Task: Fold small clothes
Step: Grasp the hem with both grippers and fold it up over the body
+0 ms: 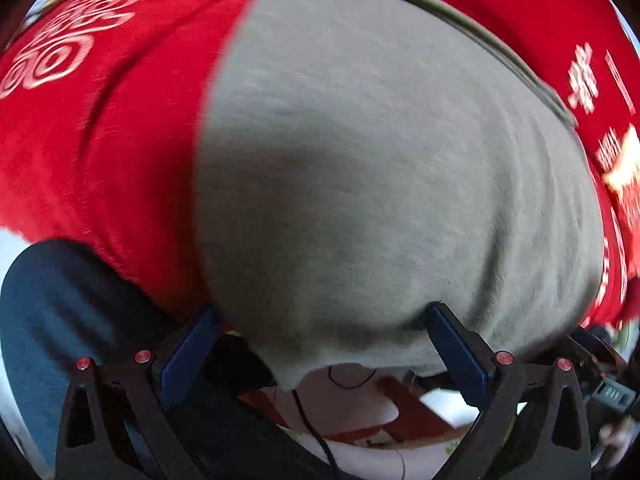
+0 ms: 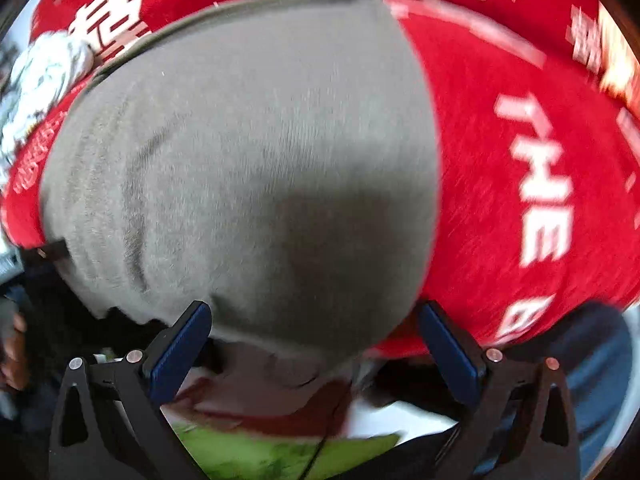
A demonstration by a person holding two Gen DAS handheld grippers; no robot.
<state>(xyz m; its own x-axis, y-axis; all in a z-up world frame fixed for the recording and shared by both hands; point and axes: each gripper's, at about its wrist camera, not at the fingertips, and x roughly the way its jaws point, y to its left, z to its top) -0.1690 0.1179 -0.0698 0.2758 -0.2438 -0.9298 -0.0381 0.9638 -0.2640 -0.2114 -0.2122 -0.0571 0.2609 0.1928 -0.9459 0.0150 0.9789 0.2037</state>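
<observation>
"THE" in white, red cloth (image 2: 500,200)

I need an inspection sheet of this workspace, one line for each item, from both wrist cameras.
Surface: red cloth with white printed lettering, covering the table.
Job's things: grey garment lying on the red cloth, its near edge between the fingers of both grippers.
Clutter: white patterned cloth at the far left of the right view.
Grippers: left gripper open; right gripper open.
Cables: thin black cable hanging below the table edge.
Surroundings: blurred; green patch below.
</observation>
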